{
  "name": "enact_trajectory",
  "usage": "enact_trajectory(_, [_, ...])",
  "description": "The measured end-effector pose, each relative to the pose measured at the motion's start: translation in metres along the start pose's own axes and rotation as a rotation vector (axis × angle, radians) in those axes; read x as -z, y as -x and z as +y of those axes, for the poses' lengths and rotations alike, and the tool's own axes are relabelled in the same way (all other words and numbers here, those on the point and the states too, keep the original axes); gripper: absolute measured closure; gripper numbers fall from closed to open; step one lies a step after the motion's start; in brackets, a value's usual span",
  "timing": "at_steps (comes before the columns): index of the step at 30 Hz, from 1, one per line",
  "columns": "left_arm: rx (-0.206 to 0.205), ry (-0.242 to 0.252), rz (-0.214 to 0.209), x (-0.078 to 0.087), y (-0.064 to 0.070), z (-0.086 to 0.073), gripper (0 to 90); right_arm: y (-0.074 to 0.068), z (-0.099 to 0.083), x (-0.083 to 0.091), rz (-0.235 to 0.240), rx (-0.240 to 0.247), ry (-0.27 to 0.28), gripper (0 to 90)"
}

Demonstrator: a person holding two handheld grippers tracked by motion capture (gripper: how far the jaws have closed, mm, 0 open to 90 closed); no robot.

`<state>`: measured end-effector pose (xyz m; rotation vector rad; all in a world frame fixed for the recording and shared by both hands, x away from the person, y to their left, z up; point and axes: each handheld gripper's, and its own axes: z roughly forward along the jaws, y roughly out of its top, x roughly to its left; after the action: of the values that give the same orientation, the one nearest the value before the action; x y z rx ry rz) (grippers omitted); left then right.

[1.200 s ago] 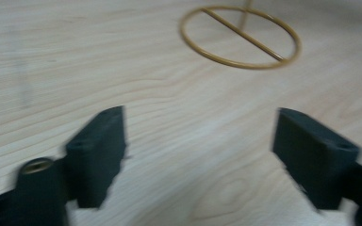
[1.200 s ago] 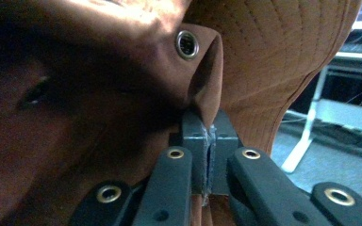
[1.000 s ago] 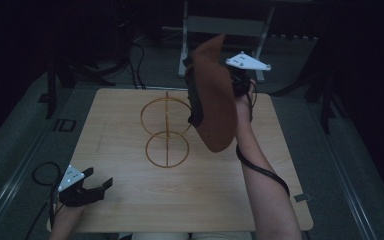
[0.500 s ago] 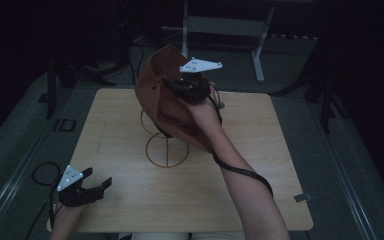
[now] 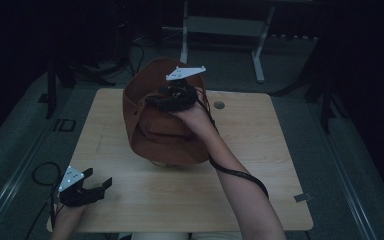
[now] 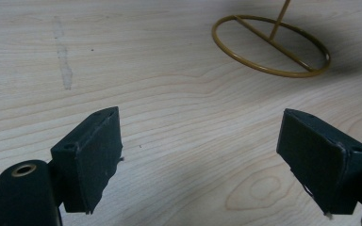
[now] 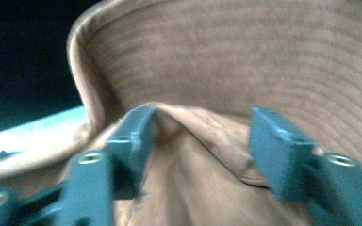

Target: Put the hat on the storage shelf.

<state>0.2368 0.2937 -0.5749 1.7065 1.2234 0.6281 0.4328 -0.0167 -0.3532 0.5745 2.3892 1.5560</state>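
A brown brimmed hat (image 5: pixel 165 135) hangs over the middle of the wooden table (image 5: pixel 260 150), covering the spot where the gold wire stand is. My right gripper (image 5: pixel 172 97) is on top of it, shut on a fold of the crown. In the right gripper view the jaws (image 7: pixel 200 146) pinch tan fabric, with the hat's ribbed brim (image 7: pixel 245 61) behind. My left gripper (image 5: pixel 97 187) rests at the near left corner, open and holding nothing. In the left gripper view (image 6: pixel 202 160) the stand's round base ring (image 6: pixel 273 44) lies ahead on the wood.
A small round hole (image 5: pixel 219 105) is in the table behind the hat. A grey metal frame (image 5: pixel 220 25) stands on the floor beyond the far edge. A scrap of tape (image 5: pixel 301 197) lies near the right front corner. Dark floor surrounds the table.
My right gripper has carried the hat from the back right to the left and down over the wire stand, which is now covered. The left gripper has not moved.
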Motion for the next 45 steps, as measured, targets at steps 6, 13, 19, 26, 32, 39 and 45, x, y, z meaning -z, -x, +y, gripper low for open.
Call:
enact_trajectory(6, [0.017,0.024,0.01,0.001,-0.002,-0.002,14.9,-0.001,-0.002,0.014,-0.026,-0.014,0.038,29.0])
enact_trajectory(13, [0.008,0.012,0.002,-0.002,-0.001,-0.003,15.0,0.008,-0.01,0.034,-0.018,-0.038,0.051,21.0])
enact_trajectory(19, [0.006,0.013,0.004,-0.003,-0.001,-0.002,14.9,0.015,-0.024,0.049,-0.033,-0.039,0.054,14.7])
enact_trajectory(26, [0.004,0.006,0.002,-0.004,0.0,-0.003,15.0,0.021,-0.043,0.064,-0.037,-0.014,0.035,15.0])
enact_trajectory(32, [0.002,0.006,-0.005,-0.005,0.003,-0.003,15.0,0.028,-0.063,0.083,-0.069,-0.022,0.01,15.0])
enact_trajectory(39, [0.004,0.008,-0.004,-0.005,0.003,-0.003,15.0,0.037,-0.09,0.103,-0.1,-0.045,0.012,15.1])
enact_trajectory(45, [0.006,0.009,-0.007,-0.004,0.002,-0.004,15.0,0.045,-0.121,0.119,-0.127,-0.087,0.024,15.4])
